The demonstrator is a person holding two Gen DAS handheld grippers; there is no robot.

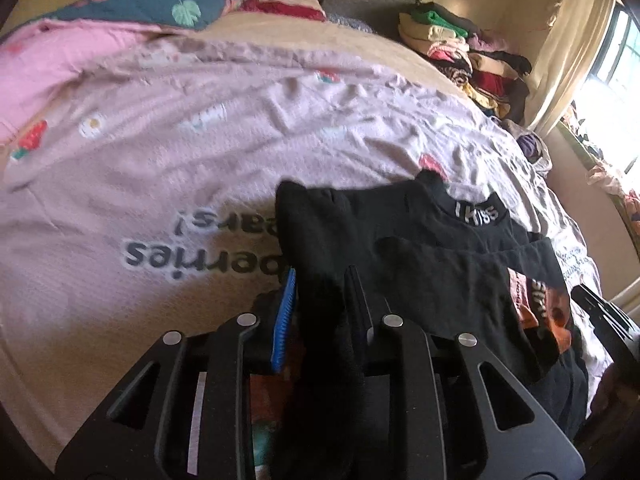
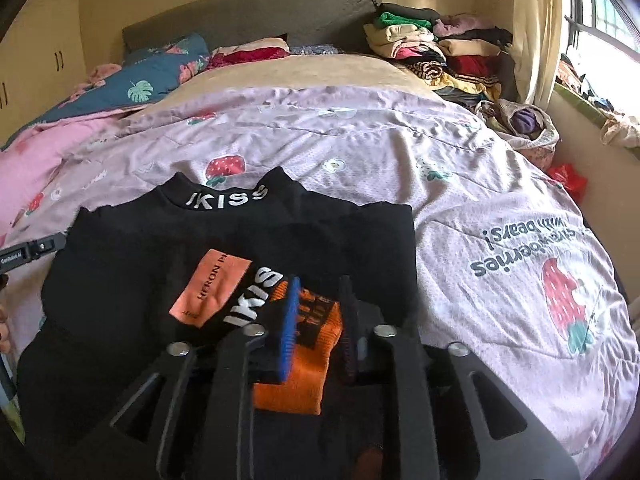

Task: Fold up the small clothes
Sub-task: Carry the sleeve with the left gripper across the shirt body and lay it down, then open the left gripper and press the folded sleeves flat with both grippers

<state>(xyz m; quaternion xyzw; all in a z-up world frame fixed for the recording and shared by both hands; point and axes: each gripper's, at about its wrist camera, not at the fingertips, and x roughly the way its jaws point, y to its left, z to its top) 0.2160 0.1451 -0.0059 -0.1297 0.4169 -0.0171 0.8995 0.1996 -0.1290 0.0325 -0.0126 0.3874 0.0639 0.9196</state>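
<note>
A small black shirt [image 2: 132, 264] with white "IKISS" on the collar and an orange print lies on the lilac strawberry bedsheet [image 2: 400, 152]. It also shows in the left wrist view [image 1: 440, 264], its left sleeve folded inward. My left gripper [image 1: 320, 304] is shut on a fold of the black fabric at the shirt's left side. My right gripper [image 2: 320, 312] sits over the orange print near the shirt's lower right part, its fingers a little apart with fabric lying between them.
A pile of folded clothes [image 2: 436, 52] sits at the bed's far right by the curtain. A blue leaf-print quilt [image 2: 132, 80] and pink blanket [image 1: 52, 64] lie at the far left. A window [image 2: 608, 20] is on the right.
</note>
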